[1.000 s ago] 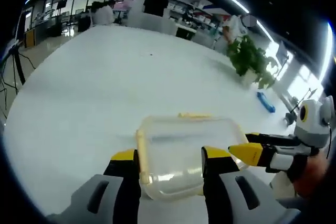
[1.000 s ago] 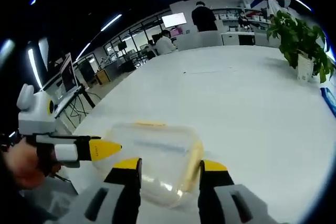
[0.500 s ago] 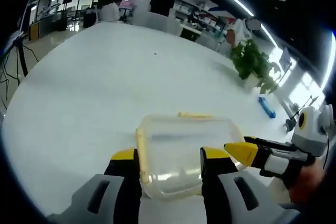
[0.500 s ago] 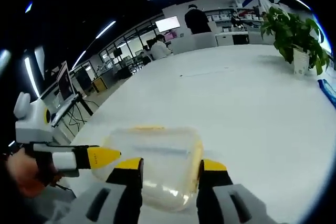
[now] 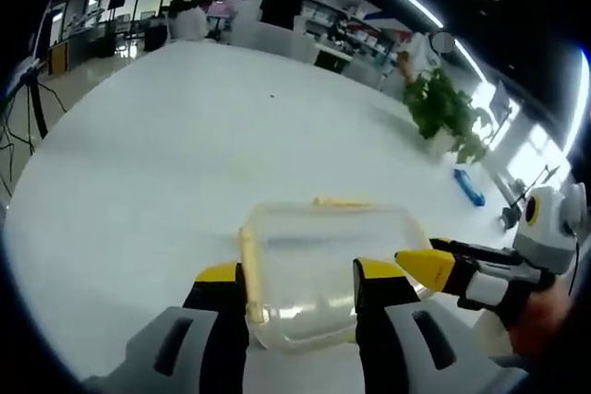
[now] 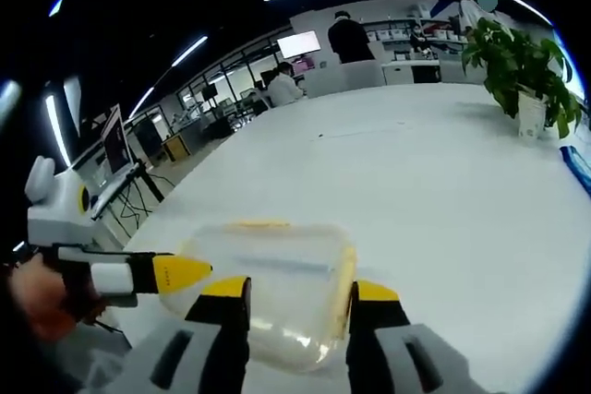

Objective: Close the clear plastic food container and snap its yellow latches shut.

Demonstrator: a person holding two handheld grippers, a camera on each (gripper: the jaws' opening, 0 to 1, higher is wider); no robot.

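The clear plastic container (image 5: 323, 260) lies on the white table (image 5: 166, 163) with its lid on. A yellow latch (image 5: 247, 263) runs along its left side and another latch (image 5: 343, 201) along its far edge. My left gripper (image 5: 300, 276) is open, its jaws standing over the container's near end. The right gripper (image 5: 430, 265) reaches in from the right, its yellow tip at the container's right edge. In the right gripper view the container (image 6: 268, 269) sits just beyond my open right gripper (image 6: 300, 291), with a yellow latch (image 6: 346, 267) by the right jaw. The left gripper (image 6: 181, 271) points at its left side.
A potted plant (image 5: 445, 110) and a blue object (image 5: 467, 182) stand at the table's far right; the plant (image 6: 522, 66) also appears in the right gripper view. People and desks are far behind the table. A hand (image 5: 538, 316) holds the right gripper.
Both views have shifted slightly with the hands. The container and both grippers keep the same places relative to each other.
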